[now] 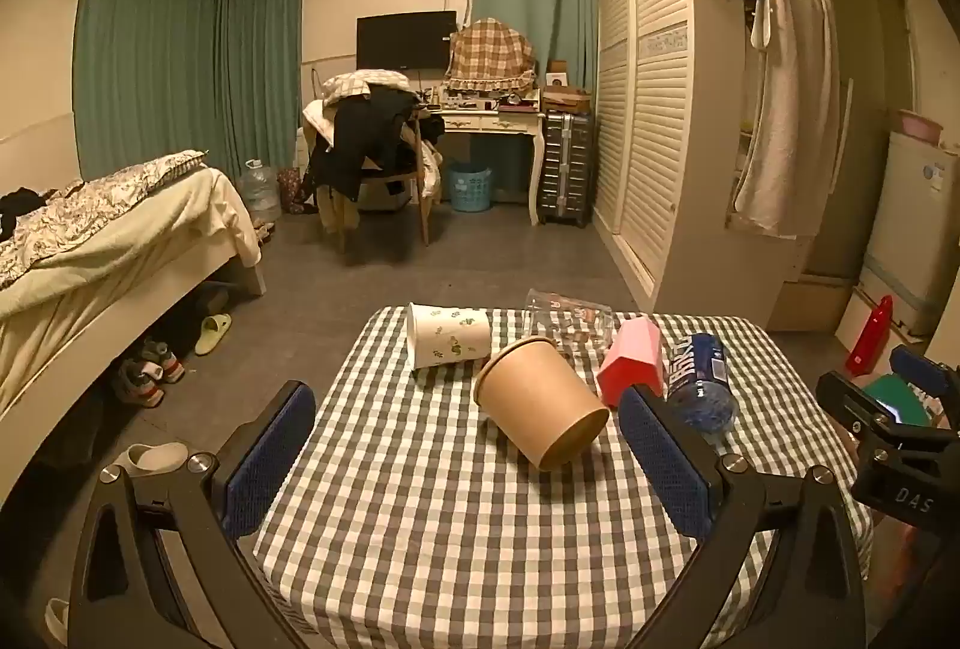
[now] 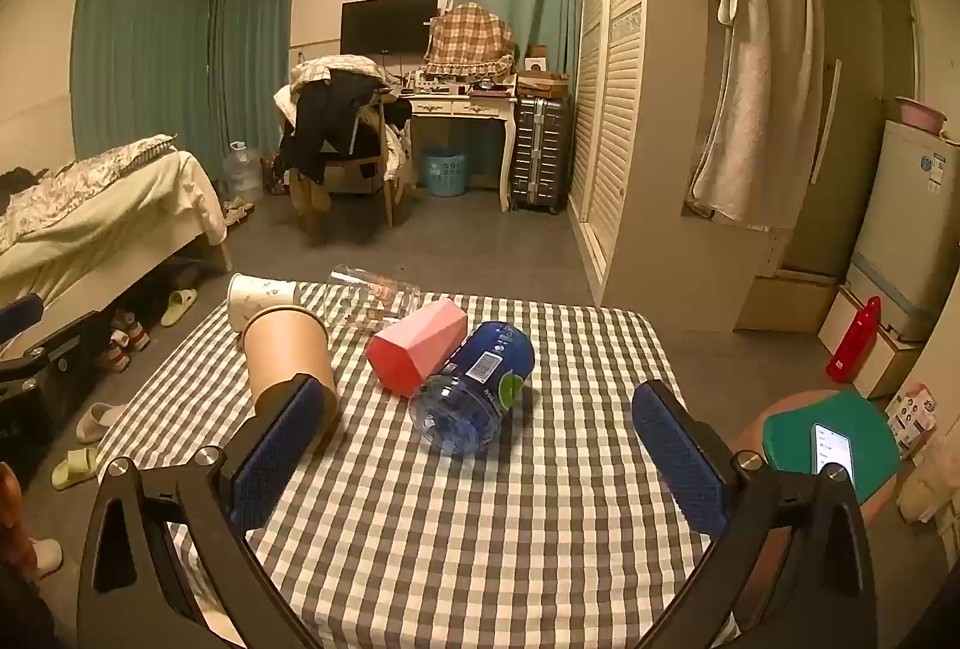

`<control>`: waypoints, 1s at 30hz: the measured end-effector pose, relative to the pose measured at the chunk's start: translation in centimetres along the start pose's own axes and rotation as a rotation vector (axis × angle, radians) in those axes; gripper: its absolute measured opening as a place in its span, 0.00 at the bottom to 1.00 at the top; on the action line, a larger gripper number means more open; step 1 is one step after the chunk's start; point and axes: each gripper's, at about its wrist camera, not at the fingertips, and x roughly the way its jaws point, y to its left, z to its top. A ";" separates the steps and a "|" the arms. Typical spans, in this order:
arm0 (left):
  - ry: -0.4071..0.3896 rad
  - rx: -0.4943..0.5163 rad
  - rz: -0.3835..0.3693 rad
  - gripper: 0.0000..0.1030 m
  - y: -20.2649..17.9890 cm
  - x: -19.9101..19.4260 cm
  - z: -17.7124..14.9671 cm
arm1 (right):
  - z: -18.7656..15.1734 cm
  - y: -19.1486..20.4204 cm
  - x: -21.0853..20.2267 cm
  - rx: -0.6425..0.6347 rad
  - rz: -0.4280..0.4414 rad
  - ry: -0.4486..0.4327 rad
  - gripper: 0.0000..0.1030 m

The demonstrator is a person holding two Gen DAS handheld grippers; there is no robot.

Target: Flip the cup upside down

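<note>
Brown paper cup [image 1: 543, 400] lies on its side on the checked surface [image 1: 420, 529], just ahead of the left hand-held gripper [image 1: 468, 445] and between its two blue fingers [image 1: 273, 460]. That hand-held gripper is wide open and holds nothing. Past the cup, farther from the hand-held gripper, lie a white cup with green leaves [image 1: 447, 336] and a clear glass [image 1: 567, 322]. A pink cup [image 1: 633, 370] and a blue bottle [image 1: 702, 379] lie to the right. The right hand-held gripper [image 2: 480, 445] is wide open too, with nothing in it. The blue bottle lies just in front of it.
</note>
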 end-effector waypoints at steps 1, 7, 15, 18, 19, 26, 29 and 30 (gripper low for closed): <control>-0.004 -0.007 -0.001 1.00 0.2 -0.3 0.0 | 0.0 0.0 0.0 0.000 0.001 -0.002 1.00; 0.010 -0.028 -0.003 1.00 0.9 0.3 -0.2 | 0.0 0.2 -0.1 -0.008 0.001 -0.006 1.00; 0.015 -0.028 0.000 1.00 1.0 0.4 -0.2 | -0.2 0.6 0.0 -0.013 0.016 0.007 1.00; 0.016 -0.027 0.002 1.00 0.8 0.4 -0.2 | -0.2 0.6 0.0 -0.013 0.018 0.009 1.00; 0.016 -0.027 0.003 1.00 0.8 0.5 -0.2 | -0.2 0.6 0.0 -0.013 0.017 0.009 1.00; 0.020 -0.025 0.003 1.00 0.9 0.5 -0.4 | -0.3 0.6 0.0 -0.012 0.022 0.005 1.00; 0.021 -0.024 0.004 1.00 0.9 0.5 -0.5 | -0.2 0.7 0.0 -0.011 0.026 0.006 1.00; 0.021 -0.025 0.004 1.00 0.9 0.5 -0.5 | -0.2 0.7 0.0 -0.011 0.026 0.007 1.00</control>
